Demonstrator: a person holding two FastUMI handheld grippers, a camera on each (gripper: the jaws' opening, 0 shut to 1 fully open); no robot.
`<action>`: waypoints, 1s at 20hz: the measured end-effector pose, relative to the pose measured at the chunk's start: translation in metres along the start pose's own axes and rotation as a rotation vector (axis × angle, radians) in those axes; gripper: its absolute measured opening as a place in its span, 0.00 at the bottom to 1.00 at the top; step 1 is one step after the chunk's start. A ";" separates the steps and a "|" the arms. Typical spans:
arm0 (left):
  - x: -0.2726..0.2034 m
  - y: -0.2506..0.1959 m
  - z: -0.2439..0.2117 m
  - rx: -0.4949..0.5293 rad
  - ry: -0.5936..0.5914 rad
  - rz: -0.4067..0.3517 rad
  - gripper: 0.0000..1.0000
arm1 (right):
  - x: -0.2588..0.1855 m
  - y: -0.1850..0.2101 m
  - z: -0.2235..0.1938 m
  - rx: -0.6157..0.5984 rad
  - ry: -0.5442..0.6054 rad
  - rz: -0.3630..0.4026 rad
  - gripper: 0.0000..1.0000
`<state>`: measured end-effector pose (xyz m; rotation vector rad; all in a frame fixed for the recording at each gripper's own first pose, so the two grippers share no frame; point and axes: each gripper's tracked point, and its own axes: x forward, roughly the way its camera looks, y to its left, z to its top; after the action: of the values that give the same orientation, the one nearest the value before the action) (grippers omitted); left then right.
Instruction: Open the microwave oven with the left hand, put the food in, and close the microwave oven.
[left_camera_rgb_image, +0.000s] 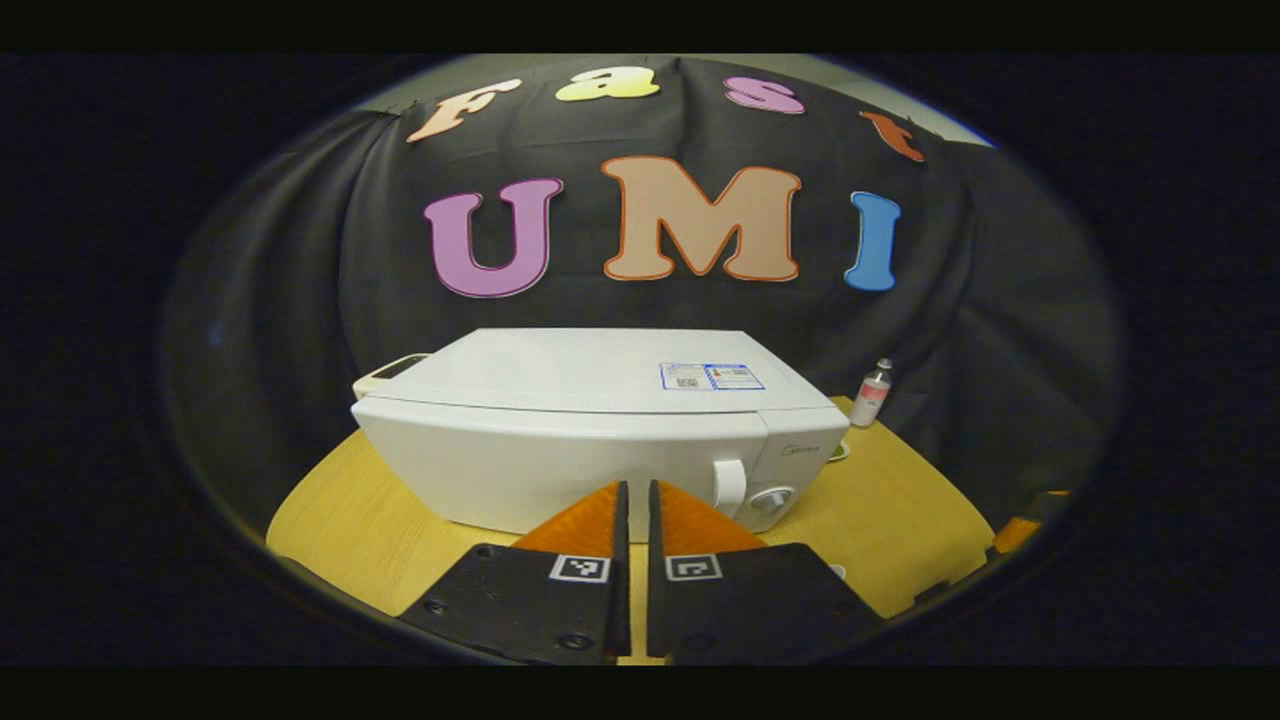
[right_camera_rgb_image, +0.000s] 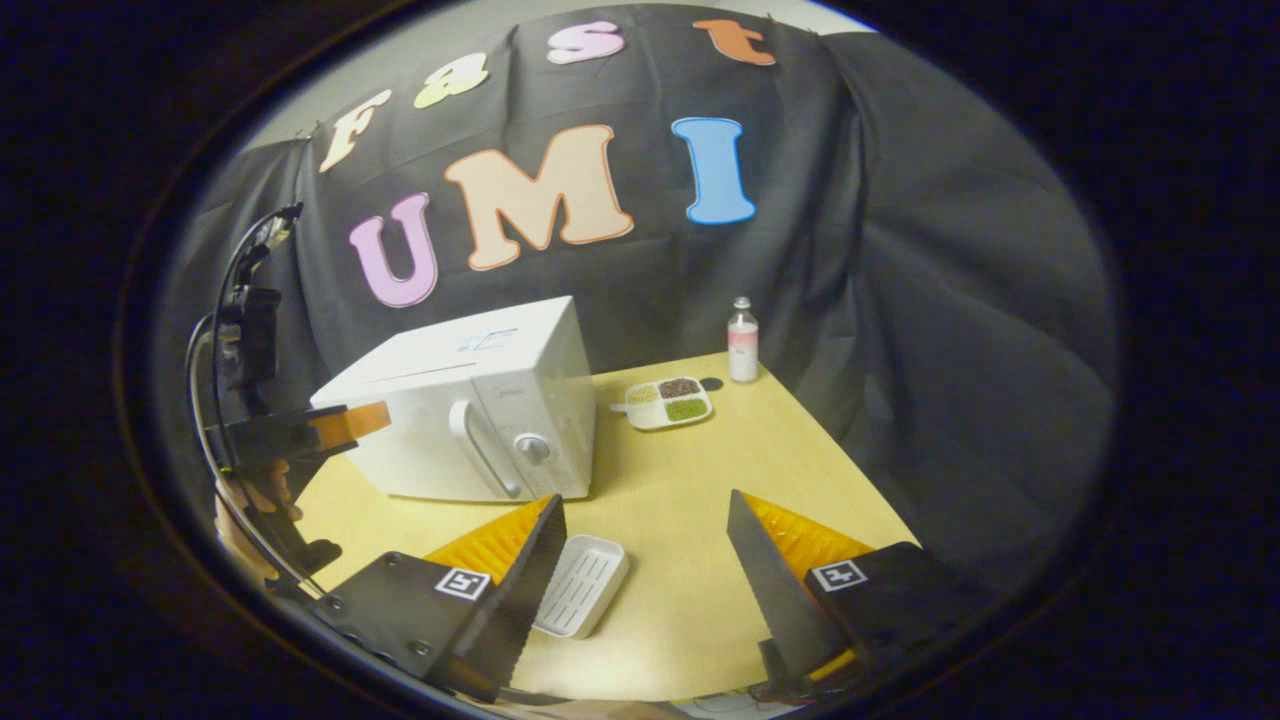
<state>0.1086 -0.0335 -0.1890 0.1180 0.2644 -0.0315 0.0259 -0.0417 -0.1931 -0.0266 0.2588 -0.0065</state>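
Step in hand: approach, door not yet opened. Microwave oven shut, sitting mid-desk, handle and dial at its right front. Left hand-held gripper closed on nothing, fingers nearly touching, aimed at the door front just left of the handle — short of contact, by the look of it. Right hand-held gripper wide open, empty, hovering over the near desk. Food tray with three fillings on the desk right of the oven; small bottle farther back. Empty white ribbed dish near, between the right fingers.

Next move, as judged: left fingers must part, shift right, close round the handle, pull.

Writing: sticker on oven top, small mark above the dial — too small to read.
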 end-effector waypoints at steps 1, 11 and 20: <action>-0.007 0.006 0.004 -0.005 -0.009 0.011 0.06 | 0.002 0.005 0.003 0.001 -0.002 0.015 0.92; -0.088 0.042 0.068 -0.069 -0.150 0.092 0.50 | 0.002 0.041 0.068 -0.032 -0.088 0.115 0.92; -0.125 0.063 0.086 -0.087 -0.206 0.167 0.96 | -0.016 0.054 0.149 -0.034 -0.228 0.184 0.92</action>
<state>0.0131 0.0209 -0.0663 0.0493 0.0490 0.1332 0.0487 0.0160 -0.0468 -0.0369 0.0328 0.1835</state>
